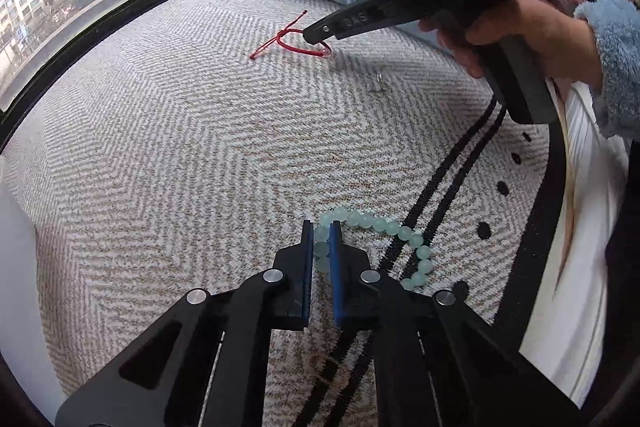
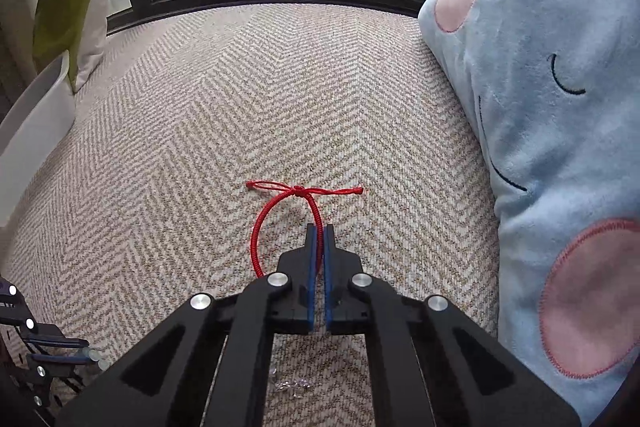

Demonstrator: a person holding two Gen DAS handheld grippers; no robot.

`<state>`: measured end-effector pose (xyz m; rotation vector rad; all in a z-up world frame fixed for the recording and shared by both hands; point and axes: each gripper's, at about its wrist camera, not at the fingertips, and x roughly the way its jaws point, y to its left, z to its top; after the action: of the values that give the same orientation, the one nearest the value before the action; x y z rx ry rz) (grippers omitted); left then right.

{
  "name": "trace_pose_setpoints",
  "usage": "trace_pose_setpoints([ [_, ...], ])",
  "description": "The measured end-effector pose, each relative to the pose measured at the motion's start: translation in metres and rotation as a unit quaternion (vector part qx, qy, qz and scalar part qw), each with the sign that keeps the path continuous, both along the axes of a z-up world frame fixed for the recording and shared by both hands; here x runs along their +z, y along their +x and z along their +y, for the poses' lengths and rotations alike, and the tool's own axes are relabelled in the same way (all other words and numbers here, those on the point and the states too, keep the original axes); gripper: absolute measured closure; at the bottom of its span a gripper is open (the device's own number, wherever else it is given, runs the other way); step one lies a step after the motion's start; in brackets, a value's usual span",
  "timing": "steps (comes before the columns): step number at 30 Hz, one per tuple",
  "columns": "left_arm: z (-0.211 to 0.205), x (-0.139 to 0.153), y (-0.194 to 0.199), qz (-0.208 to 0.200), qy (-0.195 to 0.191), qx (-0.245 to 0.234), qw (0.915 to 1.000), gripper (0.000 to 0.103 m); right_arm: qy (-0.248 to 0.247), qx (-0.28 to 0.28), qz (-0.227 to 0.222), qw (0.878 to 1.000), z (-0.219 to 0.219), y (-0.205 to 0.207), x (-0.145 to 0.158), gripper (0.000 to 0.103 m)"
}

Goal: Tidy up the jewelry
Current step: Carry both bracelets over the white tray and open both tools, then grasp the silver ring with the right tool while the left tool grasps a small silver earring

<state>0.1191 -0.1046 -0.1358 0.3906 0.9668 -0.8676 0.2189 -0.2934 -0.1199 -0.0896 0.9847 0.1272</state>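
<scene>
L gripper nearest cam: fingers nearly closed, pinching the green bead bracelet at its near-left curve, rest lying on the herringbone cushion. Beads look smooth, prob slippery, so squeeze btw beads on the string. R gripper closed on the red cord bracelet, w/ knot beyond the tips; light, limp, easy to take anywhere. No box or tray visible.

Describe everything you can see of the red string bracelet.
The red string bracelet is a thin braided cord loop closed by a knot, with two loose tails spreading sideways. It lies on the herringbone fabric, near the blue plush pillow. The right gripper is closed on the loop's near side, the cord between its blue pads.
</scene>
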Motion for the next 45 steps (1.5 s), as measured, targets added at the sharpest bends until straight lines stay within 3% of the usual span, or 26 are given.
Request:
trace_pose_setpoints([
  [9, 0.059, 0.064, 0.006, -0.049, -0.011, 0.059, 0.997, 0.095, 0.013, 0.035, -0.032, 0.999, 0.053, -0.007, 0.059, 0.099],
  [17, 0.158, 0.111, 0.024, -0.095, 0.022, 0.138, 0.9856, 0.095, 0.064, 0.12, -0.054, 0.989, 0.176, -0.003, 0.101, 0.099],
  [24, 0.237, 0.115, 0.034, -0.101, 0.055, 0.2, 0.9731, 0.095, 0.086, 0.183, -0.052, 0.978, 0.287, -0.002, 0.105, 0.099],
  [29, 0.267, 0.095, 0.039, -0.07, 0.073, 0.226, 0.9689, 0.095, 0.083, 0.21, -0.038, 0.973, 0.332, -0.008, 0.09, 0.099],
  [30, 0.271, 0.091, 0.04, -0.061, 0.075, 0.227, 0.9691, 0.094, 0.084, 0.214, -0.033, 0.973, 0.336, -0.009, 0.087, 0.092],
  [31, 0.273, 0.088, 0.04, -0.056, 0.081, 0.23, 0.9683, 0.094, 0.082, 0.215, -0.032, 0.973, 0.343, -0.008, 0.086, 0.07],
  [33, 0.275, 0.083, 0.042, -0.045, 0.085, 0.236, 0.9669, 0.073, 0.081, 0.218, -0.033, 0.972, 0.344, -0.009, 0.085, 0.053],
  [35, 0.278, 0.083, 0.042, -0.042, 0.08, 0.245, 0.9653, 0.044, 0.086, 0.216, -0.033, 0.972, 0.338, -0.01, 0.088, 0.053],
  [39, 0.267, 0.092, 0.036, -0.052, 0.074, 0.231, 0.9688, 0.041, 0.09, 0.189, -0.045, 0.977, 0.299, -0.013, 0.098, 0.052],
  [45, 0.215, 0.113, 0.008, -0.075, 0.038, 0.165, 0.9827, 0.041, 0.055, 0.126, -0.072, 0.988, 0.188, -0.035, 0.114, 0.052],
])
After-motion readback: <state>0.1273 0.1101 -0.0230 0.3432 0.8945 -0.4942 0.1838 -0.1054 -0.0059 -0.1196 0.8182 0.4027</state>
